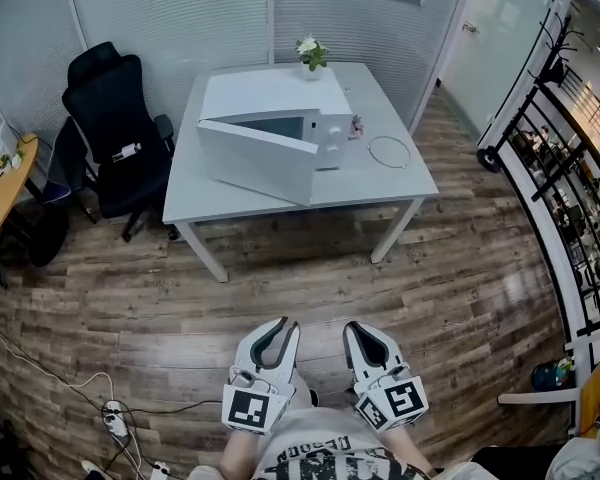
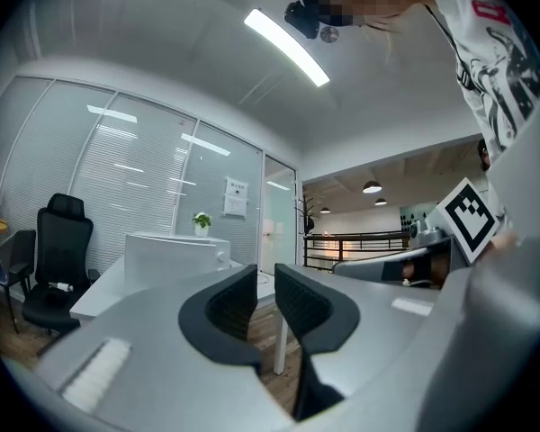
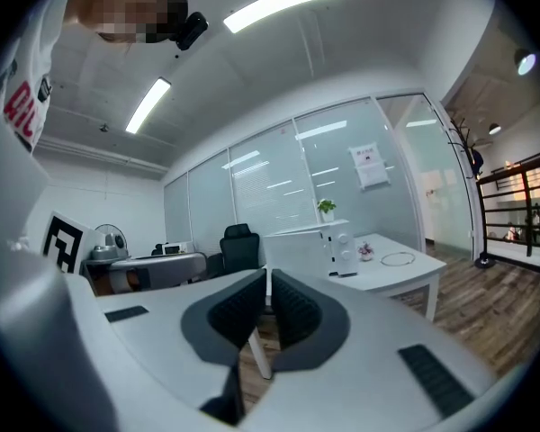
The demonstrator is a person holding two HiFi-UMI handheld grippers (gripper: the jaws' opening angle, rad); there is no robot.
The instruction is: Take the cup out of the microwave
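A white microwave (image 1: 280, 108) stands on the white table (image 1: 390, 183), its door (image 1: 255, 158) swung partly open toward me. I see no cup; the door hides the inside. My left gripper (image 1: 280, 325) and right gripper (image 1: 358, 328) hang side by side over the wooden floor, well short of the table. The left gripper (image 2: 265, 273) points level at the microwave (image 2: 175, 250), jaws a little apart with nothing between them. On the right gripper (image 3: 268, 275) the pads almost meet and hold nothing, with the microwave (image 3: 310, 246) ahead of them.
A black office chair (image 1: 115, 118) stands left of the table. On the tabletop sit a potted plant (image 1: 311, 53), a thin ring (image 1: 388, 151) and a small flower ornament (image 1: 356, 126). Cables and a power strip (image 1: 115, 420) lie on the floor at lower left. A black railing (image 1: 550, 168) runs along the right.
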